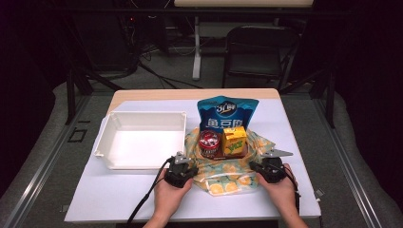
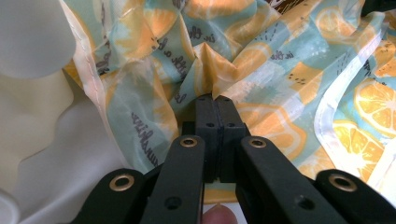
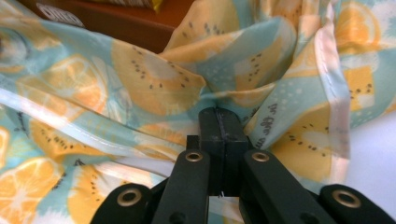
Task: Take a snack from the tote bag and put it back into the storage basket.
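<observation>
Nearest the person's edge of the table (image 1: pixel 109 199), two forearms came up from below, each hand wrapped around a gripper with the wrist low and the jaws pointing away toward the far side. The left gripper (image 1: pixel 183 164) sat at the near left rim of the bag (image 1: pixel 223 183), a soft fruit-print pouch lying open near the middle of the table. In the left gripper view the left gripper (image 2: pixel 214 99) had its jaws pressed together on a peaked fold of that fabric. The right gripper (image 1: pixel 262 162) sat at the bag's near right rim, and in the right gripper view the right gripper (image 3: pixel 218 112) was likewise clamped tight on a gathered pleat by the hemmed edge.

Bare white tabletop lay in front of both hands and to the right of the bag. Just left of the left gripper stood a white tray (image 1: pixel 107 137), its near wall close beside the hand. Beyond the grippers, inside the spread bag, a red can (image 1: pixel 209 142) and a yellow carton (image 1: pixel 235 141) stood side by side, and a blue snack packet (image 1: pixel 228 114) rose upright behind them. Past the far table edge stood a black chair (image 1: pixel 259 52).
</observation>
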The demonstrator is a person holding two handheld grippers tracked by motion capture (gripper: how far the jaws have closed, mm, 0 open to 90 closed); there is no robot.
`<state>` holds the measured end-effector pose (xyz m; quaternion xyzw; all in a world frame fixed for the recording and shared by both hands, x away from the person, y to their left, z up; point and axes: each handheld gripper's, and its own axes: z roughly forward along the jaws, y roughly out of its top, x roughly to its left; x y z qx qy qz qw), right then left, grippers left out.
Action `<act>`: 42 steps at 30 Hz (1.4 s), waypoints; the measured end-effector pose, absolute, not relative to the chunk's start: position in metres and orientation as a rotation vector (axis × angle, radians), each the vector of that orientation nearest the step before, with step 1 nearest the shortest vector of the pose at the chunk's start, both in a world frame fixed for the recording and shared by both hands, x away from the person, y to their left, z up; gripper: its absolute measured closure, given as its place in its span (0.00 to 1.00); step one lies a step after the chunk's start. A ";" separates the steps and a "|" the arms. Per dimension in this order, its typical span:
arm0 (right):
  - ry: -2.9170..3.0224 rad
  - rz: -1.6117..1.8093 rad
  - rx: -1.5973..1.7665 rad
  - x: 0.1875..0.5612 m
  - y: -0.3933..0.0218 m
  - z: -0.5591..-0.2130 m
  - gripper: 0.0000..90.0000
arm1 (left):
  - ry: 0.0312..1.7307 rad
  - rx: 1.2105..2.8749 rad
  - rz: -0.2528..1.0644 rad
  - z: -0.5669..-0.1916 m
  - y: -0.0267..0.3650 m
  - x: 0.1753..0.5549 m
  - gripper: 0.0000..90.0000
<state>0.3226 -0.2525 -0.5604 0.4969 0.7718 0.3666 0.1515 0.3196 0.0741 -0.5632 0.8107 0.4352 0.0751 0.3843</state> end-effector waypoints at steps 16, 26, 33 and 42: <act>1.933 1.287 1.331 0.304 -0.265 -0.506 0.71 | 1.029 1.870 0.333 -0.508 0.079 0.309 0.66; 2.001 1.266 1.395 0.336 -0.244 -0.532 0.64 | 1.127 1.916 0.328 -0.526 0.064 0.329 0.64; 1.998 1.228 1.390 0.335 -0.243 -0.529 0.94 | 1.129 1.901 0.348 -0.531 0.065 0.333 0.81; 1.974 1.211 1.396 0.334 -0.245 -0.528 1.00 | 1.128 1.944 0.385 -0.530 0.069 0.330 1.00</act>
